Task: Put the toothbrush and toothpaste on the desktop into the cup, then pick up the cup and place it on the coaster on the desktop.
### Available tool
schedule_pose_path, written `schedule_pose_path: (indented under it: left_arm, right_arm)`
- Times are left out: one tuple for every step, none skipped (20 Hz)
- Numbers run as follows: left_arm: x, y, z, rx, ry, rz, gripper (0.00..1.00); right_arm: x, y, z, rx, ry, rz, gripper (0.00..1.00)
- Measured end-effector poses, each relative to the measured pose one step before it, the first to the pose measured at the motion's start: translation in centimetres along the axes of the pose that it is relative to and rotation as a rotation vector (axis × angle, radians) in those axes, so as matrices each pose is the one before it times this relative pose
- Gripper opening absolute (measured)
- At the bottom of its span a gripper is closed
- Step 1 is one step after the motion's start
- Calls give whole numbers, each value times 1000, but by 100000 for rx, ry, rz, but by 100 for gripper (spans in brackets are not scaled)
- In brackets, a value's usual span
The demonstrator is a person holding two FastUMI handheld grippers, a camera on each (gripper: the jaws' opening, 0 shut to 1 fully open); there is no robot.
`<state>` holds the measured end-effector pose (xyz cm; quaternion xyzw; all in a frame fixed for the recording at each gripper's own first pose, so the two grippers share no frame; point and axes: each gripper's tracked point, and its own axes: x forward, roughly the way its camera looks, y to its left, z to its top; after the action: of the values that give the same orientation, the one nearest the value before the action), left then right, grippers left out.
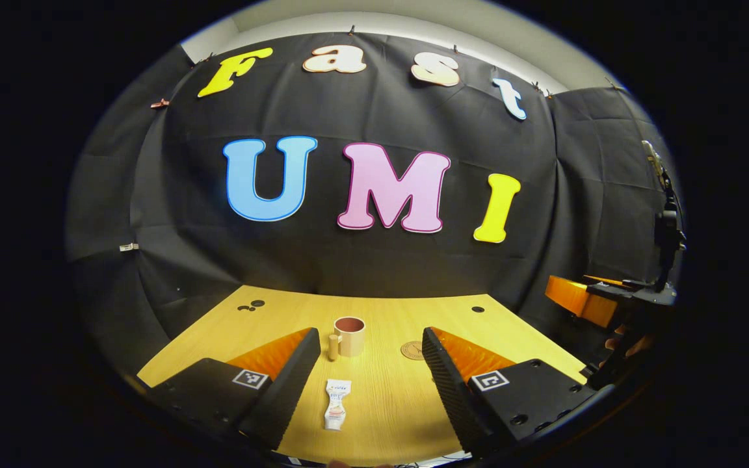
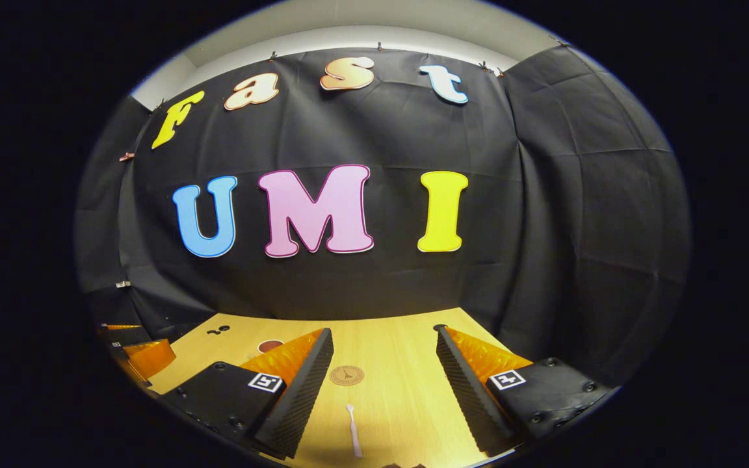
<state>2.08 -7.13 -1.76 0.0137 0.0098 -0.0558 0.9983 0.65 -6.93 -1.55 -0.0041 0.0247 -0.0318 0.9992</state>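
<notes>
Toothpaste lies lengthwise between the left gripper's spread fingers; toothbrush likewise under the spread right gripper; cup beyond.

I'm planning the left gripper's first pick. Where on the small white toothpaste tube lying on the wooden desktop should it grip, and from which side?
Probably across the middle of the small white toothpaste tube, coming down from above. It lies flat on the wooden desktop, its length pointing away between the open left gripper fingers, so they could straddle its narrow width. The pink-lined cup stands clear beyond it.
</notes>
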Motion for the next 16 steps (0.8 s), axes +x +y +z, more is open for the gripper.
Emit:
schedule_pose_path:
  left_arm:
    - [15,-134,-98,-672,496,-1,98]
    - [92,-107,-55,-359,272,363,98]
    - [102,73,-36,-382,365,591,98]
    - [102,-22,-258,-520,426,218,98]
    - [101,-68,-119,-592,651,-408,98]
    - [134,-197,-318,-380,811,-765,98]
    - [215,36,-206,246,745,-4,98]
    - [395,276,-246,734,455,530,98]
    - [372,295,-88,833,383,505,98]
    - [388,326,-242,645,504,587,98]
    - [420,255,-263,271,525,492,98]
    - [579,431,-344,170,1015,766,98]
    - [551,435,-225,108,561,1137,98]
    - [484,414,-435,-92,510,1074,98]
    - [611,442,-513,-567,1564,1055,98]
    - [708,472,-904,-1146,2522,1354,98]
  right_arm:
    - [24,-156,106,920,58,134,98]
    - [101,-146,112,759,222,128,98]
    - [-3,-93,-234,210,332,78,98]
    - [25,51,-189,-545,190,636,98]
    - [154,5,-219,-1098,556,375,98]
    - [95,-61,-220,-619,827,578,98]
    - [80,-39,-49,71,242,518,98]
    - [230,2,202,620,-72,528,98]
    - [293,135,25,525,8,557,98]
    - [351,74,-5,244,242,644,98]
    - [355,176,-160,-138,-6,1115,98]
    - [402,132,-133,-222,188,866,98]
    - [383,241,-182,-36,513,1352,98]
    - [463,222,-190,243,924,1302,98]
    - [470,102,-62,306,578,814,98]
    - [385,133,84,265,-5,971,98]
